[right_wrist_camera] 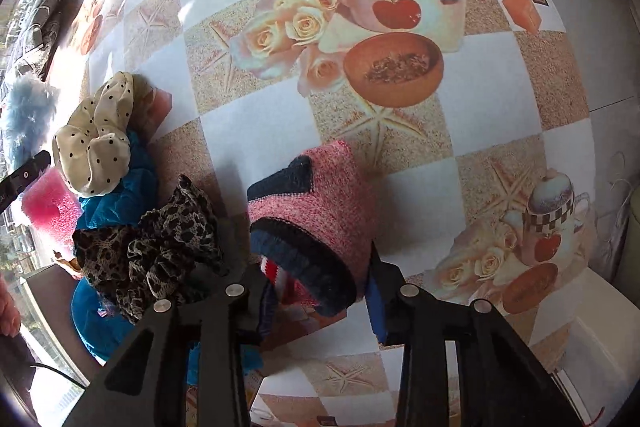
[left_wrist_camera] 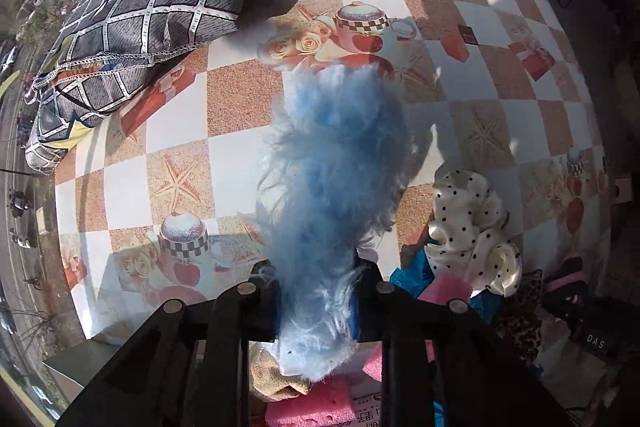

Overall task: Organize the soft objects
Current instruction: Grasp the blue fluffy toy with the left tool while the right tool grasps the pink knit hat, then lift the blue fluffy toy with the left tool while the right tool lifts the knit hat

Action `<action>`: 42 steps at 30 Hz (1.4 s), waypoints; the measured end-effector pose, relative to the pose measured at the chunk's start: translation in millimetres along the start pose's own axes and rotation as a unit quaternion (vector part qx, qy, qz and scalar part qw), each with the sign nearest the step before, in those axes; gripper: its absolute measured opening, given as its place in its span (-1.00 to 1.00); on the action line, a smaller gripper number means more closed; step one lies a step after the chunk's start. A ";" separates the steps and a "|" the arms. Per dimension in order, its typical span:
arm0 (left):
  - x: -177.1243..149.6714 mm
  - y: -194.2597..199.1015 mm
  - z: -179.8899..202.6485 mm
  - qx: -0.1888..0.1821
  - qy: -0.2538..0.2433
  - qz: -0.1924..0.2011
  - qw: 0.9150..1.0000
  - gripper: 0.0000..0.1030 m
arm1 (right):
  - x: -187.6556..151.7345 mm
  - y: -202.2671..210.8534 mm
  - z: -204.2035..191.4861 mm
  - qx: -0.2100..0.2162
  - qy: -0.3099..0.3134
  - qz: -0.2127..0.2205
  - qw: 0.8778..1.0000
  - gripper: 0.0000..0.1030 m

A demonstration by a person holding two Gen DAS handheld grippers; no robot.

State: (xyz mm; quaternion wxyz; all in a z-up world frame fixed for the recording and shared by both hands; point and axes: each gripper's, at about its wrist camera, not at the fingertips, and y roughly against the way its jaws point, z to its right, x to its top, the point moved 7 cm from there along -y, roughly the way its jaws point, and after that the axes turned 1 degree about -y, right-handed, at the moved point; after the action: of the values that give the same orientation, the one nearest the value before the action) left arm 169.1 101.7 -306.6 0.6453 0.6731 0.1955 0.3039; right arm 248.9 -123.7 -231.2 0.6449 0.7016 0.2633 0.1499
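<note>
A checkered tablecloth (left_wrist_camera: 248,95) printed with teapots covers the table. 2 grey grid cushions (left_wrist_camera: 152,11) are stacked at its far left corner. The left gripper (left_wrist_camera: 316,311) is clamped on a fluffy blue piece (left_wrist_camera: 336,163) above the cloth. The right gripper (right_wrist_camera: 316,291) pinches a pink knit hat (right_wrist_camera: 324,203) beside a leopard scrunchie (right_wrist_camera: 160,247).

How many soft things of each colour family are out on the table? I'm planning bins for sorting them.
Blue: 2, the fluffy blue piece and the teal cloth
Pink: 2, the pink knit piece and the pink foam
Patterned: 3, the polka-dot scrunchie, the leopard-print scrunchie, the grey checked pillow
Tan: 1, the burlap piece
Total: 8
</note>
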 end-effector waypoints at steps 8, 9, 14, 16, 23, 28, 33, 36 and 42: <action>14.7 51.4 31.6 -0.015 -0.016 0.041 0.999 -0.51 | -35.2 51.2 22.8 0.036 -0.031 0.036 0.998 -0.27; 22.7 71.1 36.2 -0.015 -0.018 0.043 0.999 -0.51 | -38.8 57.4 27.5 0.037 -0.032 0.039 0.998 -0.26; 21.8 134.7 62.9 -0.022 -0.047 0.061 0.997 -0.51 | -46.4 84.9 47.2 0.049 -0.035 0.054 0.997 -0.26; -9.5 176.7 54.2 -0.026 -0.061 0.069 0.995 -0.51 | -45.9 93.6 69.5 0.058 -0.038 0.058 0.996 -0.26; -38.4 217.2 119.6 -0.048 -0.105 0.081 0.990 -0.51 | -25.3 94.6 91.4 0.070 -0.037 0.067 0.995 -0.26; -75.7 236.3 166.4 -0.062 -0.150 0.069 0.984 -0.51 | -43.4 106.8 104.4 0.079 -0.024 0.077 0.994 -0.26; -121.9 247.8 202.5 -0.078 -0.197 0.046 0.976 -0.51 | -64.5 113.3 111.0 0.088 -0.009 0.072 0.993 -0.26; -151.9 251.6 219.7 -0.079 -0.232 0.037 0.969 -0.51 | -78.0 112.1 114.2 0.089 0.004 0.064 0.994 -0.26; -194.8 247.1 237.8 -0.076 -0.262 0.010 0.962 -0.51 | -92.8 110.0 119.6 0.095 0.013 0.055 0.994 -0.26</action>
State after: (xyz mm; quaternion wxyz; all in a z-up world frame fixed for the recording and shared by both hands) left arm 150.5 -226.7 -89.0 0.7199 0.6803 -0.0103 0.1375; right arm 258.3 -278.0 -125.7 0.5623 0.7713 0.2460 0.1689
